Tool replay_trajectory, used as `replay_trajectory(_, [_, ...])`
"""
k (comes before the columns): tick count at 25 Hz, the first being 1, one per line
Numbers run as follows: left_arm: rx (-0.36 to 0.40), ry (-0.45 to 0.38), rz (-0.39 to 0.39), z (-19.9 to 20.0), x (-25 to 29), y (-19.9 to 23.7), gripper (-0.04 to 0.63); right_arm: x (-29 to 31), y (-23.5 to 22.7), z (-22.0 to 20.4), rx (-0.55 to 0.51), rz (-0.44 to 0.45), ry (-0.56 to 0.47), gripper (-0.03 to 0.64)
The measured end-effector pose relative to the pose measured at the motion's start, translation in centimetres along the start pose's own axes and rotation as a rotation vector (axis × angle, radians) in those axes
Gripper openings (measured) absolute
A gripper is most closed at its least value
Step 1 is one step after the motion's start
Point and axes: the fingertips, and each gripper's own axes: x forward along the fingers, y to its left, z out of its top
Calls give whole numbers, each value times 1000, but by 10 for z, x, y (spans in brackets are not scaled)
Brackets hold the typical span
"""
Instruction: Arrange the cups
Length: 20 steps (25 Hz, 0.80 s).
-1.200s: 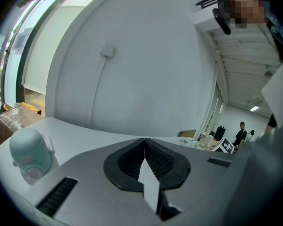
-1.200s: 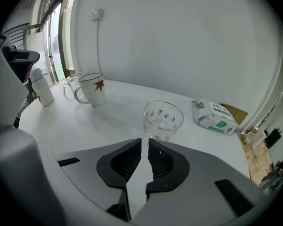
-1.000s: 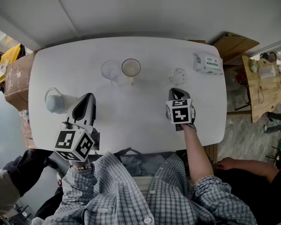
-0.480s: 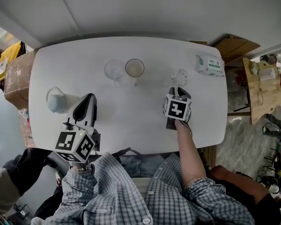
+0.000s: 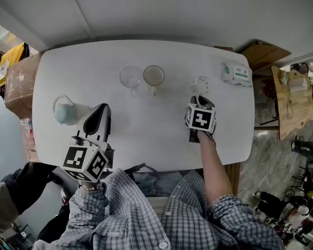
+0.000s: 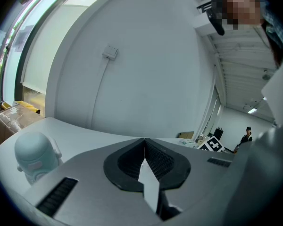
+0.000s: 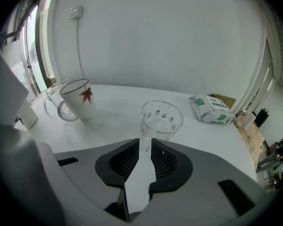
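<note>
Several cups stand on the white table [image 5: 146, 139]: a pale teal mug [image 5: 67, 112] [image 6: 35, 154] at the left, a clear glass mug [image 5: 130, 78] [image 7: 53, 102] and a white mug with a red leaf [image 5: 154, 76] [image 7: 78, 100] at the back, and a small patterned glass cup [image 5: 201, 83] [image 7: 161, 117] at the right. My right gripper [image 5: 198, 99] [image 7: 145, 142] points down at the patterned cup. Its jaws are closed to a narrow gap on the cup's clear handle. My left gripper [image 5: 101, 108] [image 6: 144, 140] is shut and empty, just right of the teal mug.
A white and green packet [image 5: 236, 74] [image 7: 212, 109] lies at the table's back right corner. A cardboard box [image 5: 18, 87] stands beside the table's left end, and a wooden board [image 5: 289, 98] lies beyond its right end.
My right gripper has rolled a little while staying at the patterned glass cup. The left gripper and the other cups have not moved.
</note>
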Motion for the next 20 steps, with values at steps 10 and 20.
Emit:
replay_trajectory(10, [0,0,-22,0,-1,-6,12,-3,62,8,-102,122,-37,75])
replay_trajectory(20, [-1,-1,-24,0,-5,-5,12,-4,103,14,-173,207,-56,75])
